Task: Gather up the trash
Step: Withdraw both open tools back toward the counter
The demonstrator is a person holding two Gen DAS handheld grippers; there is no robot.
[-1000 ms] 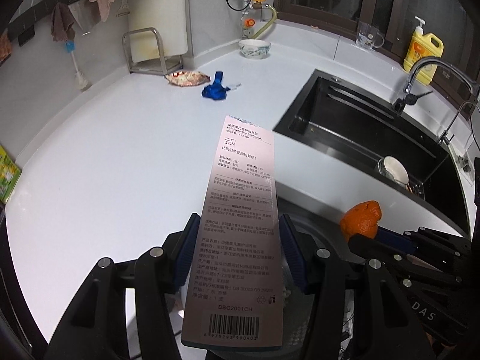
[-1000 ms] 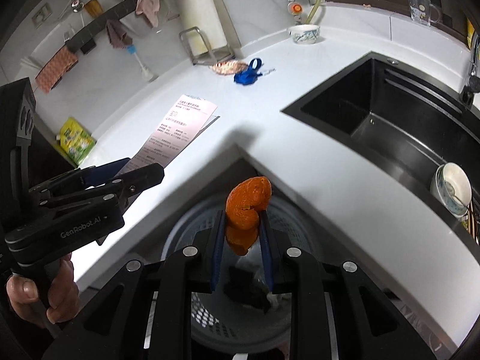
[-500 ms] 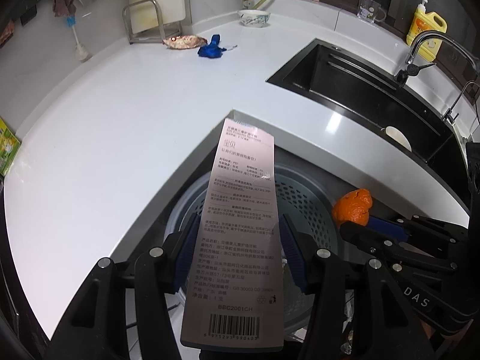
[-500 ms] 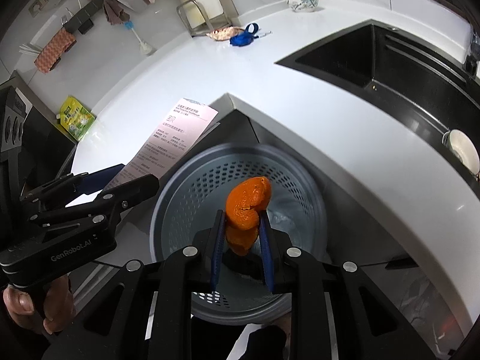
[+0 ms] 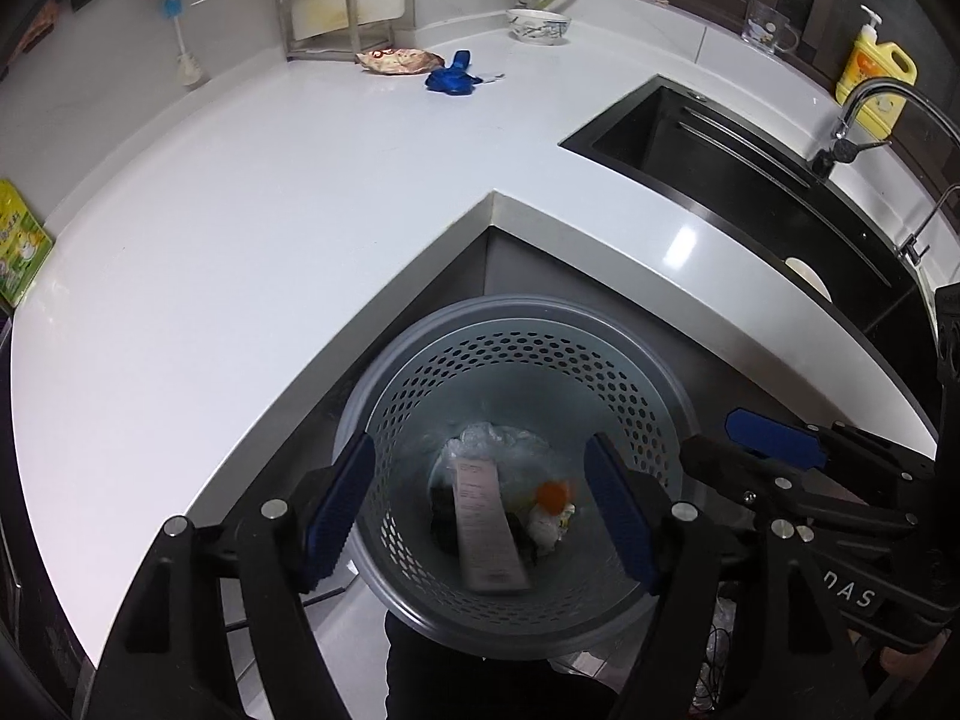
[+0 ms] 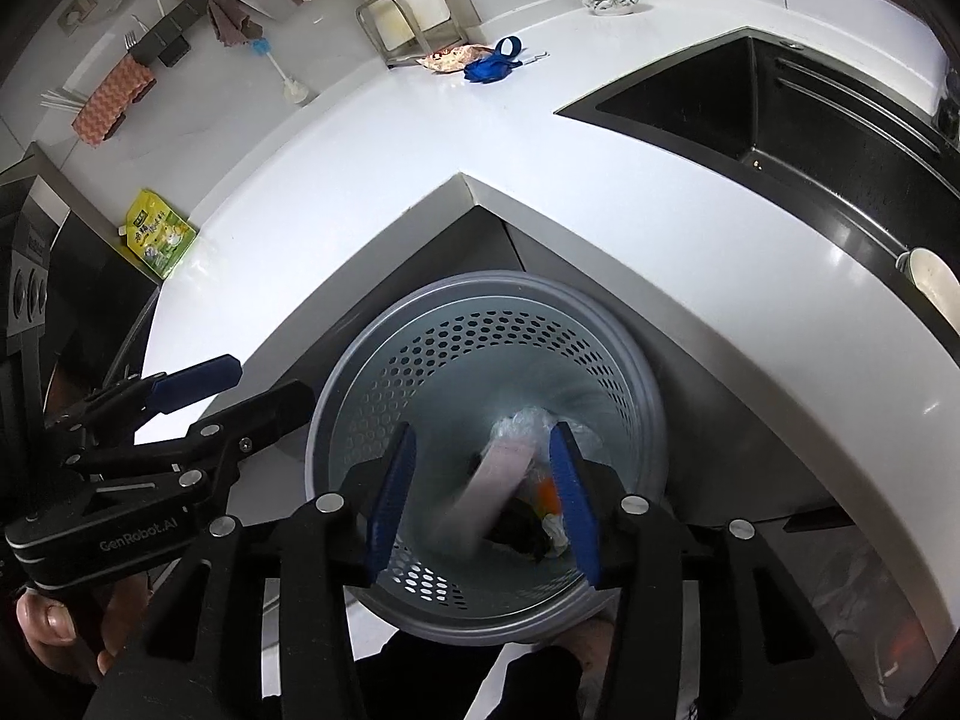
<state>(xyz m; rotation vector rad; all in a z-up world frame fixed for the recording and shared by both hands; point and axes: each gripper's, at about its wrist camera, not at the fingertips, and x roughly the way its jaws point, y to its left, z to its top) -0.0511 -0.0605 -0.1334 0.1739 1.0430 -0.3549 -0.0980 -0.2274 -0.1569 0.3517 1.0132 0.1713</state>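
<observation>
Half a second ago the left tool [image 5: 480,501] gripped a long printed card and the right tool [image 6: 480,492] pinched a piece of orange peel; now both stand wide open and empty above the perforated grey bin [image 5: 654,372]. The card [image 5: 486,525] lies slanted inside the bin, directly below and between the left tool's blue pads, and the orange peel [image 5: 553,492] sits just to its right among crumpled clear plastic and something dark. In the right wrist view the card [image 6: 498,483] is a pink smear, so it looks caught mid-fall, and the peel [image 6: 546,495] shows only as an orange sliver against the right pad. By my reading these two pieces are delivered, and the collecting is not finished: far ahead of both tools, on the white bench [image 5: 240,210], a snack wrapper [image 5: 396,61] and a crumpled blue scrap [image 5: 453,79] lie just beside each other. A green packet [image 6: 159,234] rests at the bench edge, ahead and left of the tools; whether it counts as trash I cannot tell

The dark thing under the card is too murky to name, the bin's near rim is cut off by the tools' bodies, and the card's print is unreadable
</observation>
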